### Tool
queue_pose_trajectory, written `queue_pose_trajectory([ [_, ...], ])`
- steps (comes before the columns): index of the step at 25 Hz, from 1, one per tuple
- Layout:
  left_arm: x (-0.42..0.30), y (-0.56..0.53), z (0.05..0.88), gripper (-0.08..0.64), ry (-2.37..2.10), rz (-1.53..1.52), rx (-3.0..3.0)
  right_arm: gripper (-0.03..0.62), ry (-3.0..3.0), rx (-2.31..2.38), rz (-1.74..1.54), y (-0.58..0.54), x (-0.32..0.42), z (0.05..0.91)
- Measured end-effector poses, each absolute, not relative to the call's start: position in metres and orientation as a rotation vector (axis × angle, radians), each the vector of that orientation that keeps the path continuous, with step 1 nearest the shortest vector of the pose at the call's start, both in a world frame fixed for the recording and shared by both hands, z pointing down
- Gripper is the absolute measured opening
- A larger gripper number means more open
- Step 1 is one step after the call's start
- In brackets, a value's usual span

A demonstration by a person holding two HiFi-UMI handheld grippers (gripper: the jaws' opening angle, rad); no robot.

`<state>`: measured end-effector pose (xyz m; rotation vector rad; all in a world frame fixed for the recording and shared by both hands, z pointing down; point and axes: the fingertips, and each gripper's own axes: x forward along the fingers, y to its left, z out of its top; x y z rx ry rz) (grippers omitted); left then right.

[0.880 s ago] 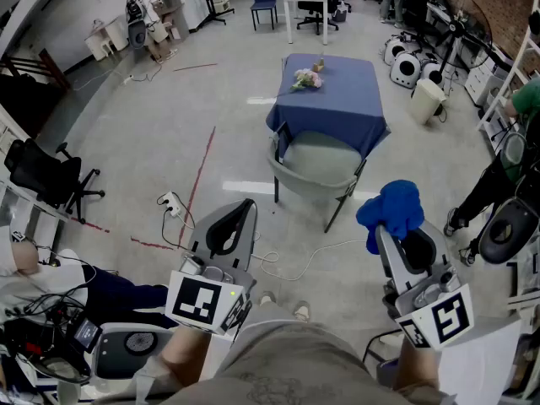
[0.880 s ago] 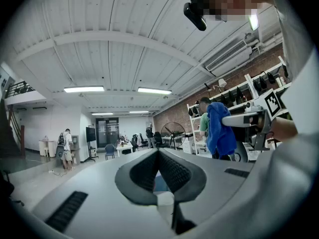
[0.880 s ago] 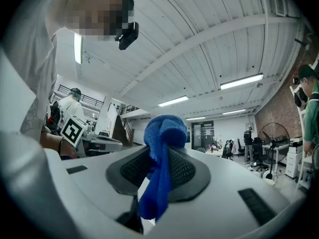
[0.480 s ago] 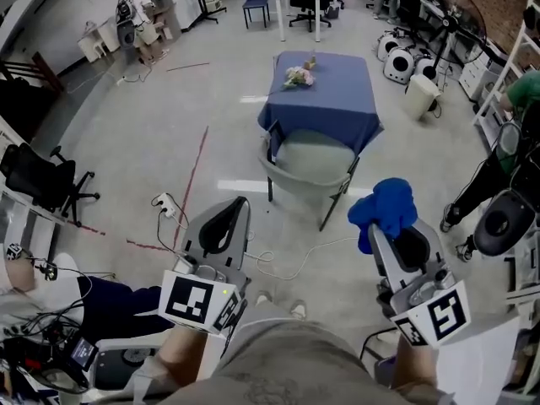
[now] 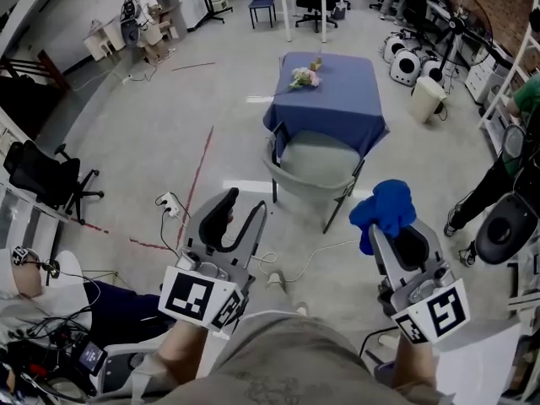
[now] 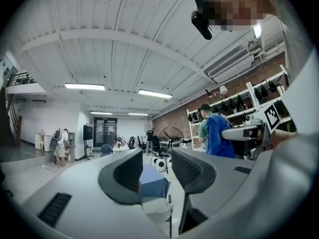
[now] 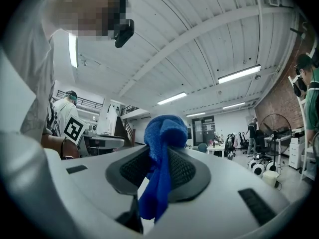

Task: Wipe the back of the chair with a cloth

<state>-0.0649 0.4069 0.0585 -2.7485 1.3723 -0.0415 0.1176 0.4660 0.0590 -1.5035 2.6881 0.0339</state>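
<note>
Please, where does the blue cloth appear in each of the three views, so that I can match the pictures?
Head view: the blue cloth is at lower right, clamped in the right gripper.
Left gripper view: it hangs at the right, past the jaws.
Right gripper view: it is in the centre, pinched between the jaws.
Shared landmark: the standing fan.

I see the blue cloth [image 5: 386,212] bunched up, clamped in my right gripper [image 5: 396,236]. The grey chair [image 5: 314,169] stands upright well ahead, its back seemingly toward me.
</note>
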Motion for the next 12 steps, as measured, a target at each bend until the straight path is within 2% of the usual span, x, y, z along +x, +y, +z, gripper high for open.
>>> queue_pose_trajectory([
  [12, -0.070, 0.358, 0.094, 0.187, 1.430, -0.074, -2.823, 0.110, 2.706, -1.525, 0.003, 0.427, 0.126, 0.091],
])
